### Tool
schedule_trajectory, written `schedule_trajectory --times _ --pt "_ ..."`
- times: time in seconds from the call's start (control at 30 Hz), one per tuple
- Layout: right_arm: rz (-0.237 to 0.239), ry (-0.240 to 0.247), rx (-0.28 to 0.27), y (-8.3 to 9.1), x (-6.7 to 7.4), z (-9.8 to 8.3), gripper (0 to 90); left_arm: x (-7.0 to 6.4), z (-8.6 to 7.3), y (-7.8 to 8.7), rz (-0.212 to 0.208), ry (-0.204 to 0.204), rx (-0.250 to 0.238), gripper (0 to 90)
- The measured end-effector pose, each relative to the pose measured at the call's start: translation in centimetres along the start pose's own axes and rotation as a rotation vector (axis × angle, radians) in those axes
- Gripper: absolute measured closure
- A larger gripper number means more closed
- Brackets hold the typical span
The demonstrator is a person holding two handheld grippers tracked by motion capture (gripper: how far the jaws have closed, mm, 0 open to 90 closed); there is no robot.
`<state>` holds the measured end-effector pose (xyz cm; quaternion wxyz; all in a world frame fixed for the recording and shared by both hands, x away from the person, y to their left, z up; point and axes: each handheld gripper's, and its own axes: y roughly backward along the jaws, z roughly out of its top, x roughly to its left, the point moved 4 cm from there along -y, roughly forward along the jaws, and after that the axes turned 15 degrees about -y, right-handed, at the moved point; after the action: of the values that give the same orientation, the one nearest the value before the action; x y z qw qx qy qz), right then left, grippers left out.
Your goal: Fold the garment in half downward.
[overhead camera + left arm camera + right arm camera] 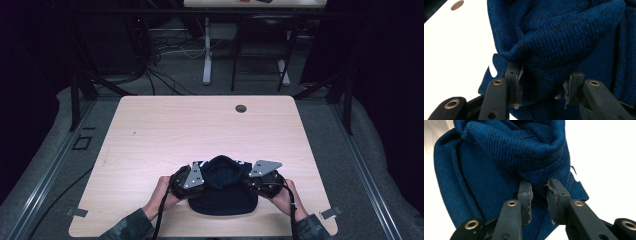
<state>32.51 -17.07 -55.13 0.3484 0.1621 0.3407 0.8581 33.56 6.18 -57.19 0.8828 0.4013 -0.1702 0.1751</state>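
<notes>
Dark blue knitted cloth garment (564, 37), matt, with a fine ribbed weave, rough and slightly fuzzy where bunched into thick folds. Pale wooden table top (165, 130), smooth, light grain, a soft sheen; small round dark-rimmed hole (241, 108) near the far edge. Left gripper (544, 87): matt black plastic arms, brass-coloured metal rivets with a dull shine, grey rubbery pads (519, 85) frayed at the edges. Right gripper (539, 200): same matt black plastic, same brass-like rivets, worn grey pads (530, 200). Grey three-cornered plates (265, 167) on top, flat, metal-looking, faintly glossy.
</notes>
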Motion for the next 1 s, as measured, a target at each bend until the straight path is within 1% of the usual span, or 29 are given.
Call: schedule_trajectory --times 0.07,0.1,0.13,0.17,0.23,0.27,0.3,0.33,0.37,0.43,0.5,0.57,0.6,0.63,0.7,0.73,0.77,0.8,0.83,0.87,0.9,0.97,1.0 --pt "0.007 -0.001 0.012 0.0 0.1 -0.2 72.5 -0.2 -0.1 0.1 -0.016 0.007 0.005 56.7" --pt "0.005 0.011 0.020 0.0 0.1 -0.3 72.3 -0.3 -0.2 0.1 -0.033 0.016 0.007 56.1" --pt "0.009 0.005 0.017 -0.1 0.2 -0.4 72.0 -0.4 -0.2 0.1 -0.041 0.026 0.010 54.7" --pt "0.012 0.010 0.024 0.0 0.1 -0.5 71.8 -0.5 -0.3 0.2 -0.049 0.033 0.011 53.3" --pt "0.009 0.003 0.022 0.0 0.2 -0.6 71.6 -0.6 -0.3 0.3 -0.055 0.037 0.012 50.1" --pt "0.012 0.003 0.032 0.1 0.1 -0.8 71.4 -0.8 -0.4 0.4 -0.065 0.042 0.023 47.0" --pt "0.011 -0.001 0.030 0.1 0.1 -0.8 71.3 -0.9 -0.5 0.6 -0.067 0.052 0.026 43.9" --pt "0.013 -0.002 0.039 0.1 0.1 -1.0 71.1 -0.9 -0.5 0.6 -0.067 0.052 0.026 41.5" --pt "0.012 -0.004 0.042 0.1 0.1 -1.1 70.8 -0.9 -0.6 0.9 -0.076 0.064 0.028 39.1" --pt "0.011 -0.007 0.049 0.2 0.0 -1.3 70.3 -0.9 -0.7 1.3 -0.072 0.072 0.030 35.6" --pt "0.008 -0.010 0.050 0.3 -0.1 -1.4 70.2 -0.9 -0.8 1.6 -0.074 0.077 0.029 33.9" --pt "0.006 -0.017 0.052 0.5 -0.3 -1.5 69.8 -0.9 -1.0 2.3 -0.072 0.084 0.026 33.4" --pt "0.000 -0.022 0.057 1.0 -0.6 -1.7 69.4 -0.8 -1.2 2.9 -0.064 0.089 0.023 32.9" --pt "0.000 -0.022 0.057 1.0 -0.6 -1.7 69.4 -0.8 -1.2 2.9 -0.064 0.089 0.023 32.8" --pt "-0.017 -0.042 0.038 1.8 -1.1 -1.8 68.4 -0.6 -1.3 3.6 -0.052 0.098 0.018 32.9" --pt "-0.030 -0.058 0.028 2.0 -1.3 -1.7 68.1 -0.3 -1.3 4.2 -0.046 0.114 0.011 32.9" --pt "-0.030 -0.058 0.028 2.0 -1.3 -1.7 68.1 -0.3 -1.3 4.2 -0.046 0.114 0.011 33.1" --pt "-0.035 -0.079 0.002 2.4 -1.7 -1.4 66.5 0.3 -1.2 4.5 -0.013 0.118 0.009 33.3" --pt "-0.037 -0.095 -0.014 2.5 -1.8 -1.1 66.0 0.7 -1.1 4.5 0.007 0.124 0.012 33.5" --pt "-0.034 -0.111 -0.032 2.4 -1.8 -0.8 65.1 1.1 -1.0 4.4 0.017 0.131 0.011 33.6" --pt "-0.033 -0.117 -0.046 2.3 -1.8 -0.4 64.0 1.5 -0.9 4.2 0.028 0.135 0.006 33.6" --pt "-0.032 -0.135 -0.070 1.9 -1.6 0.5 61.2 2.2 -0.5 3.5 0.050 0.143 0.005 33.8" --pt "-0.035 -0.144 -0.085 1.6 -1.4 1.0 60.0 2.4 -0.2 2.9 0.054 0.145 0.005 33.8"
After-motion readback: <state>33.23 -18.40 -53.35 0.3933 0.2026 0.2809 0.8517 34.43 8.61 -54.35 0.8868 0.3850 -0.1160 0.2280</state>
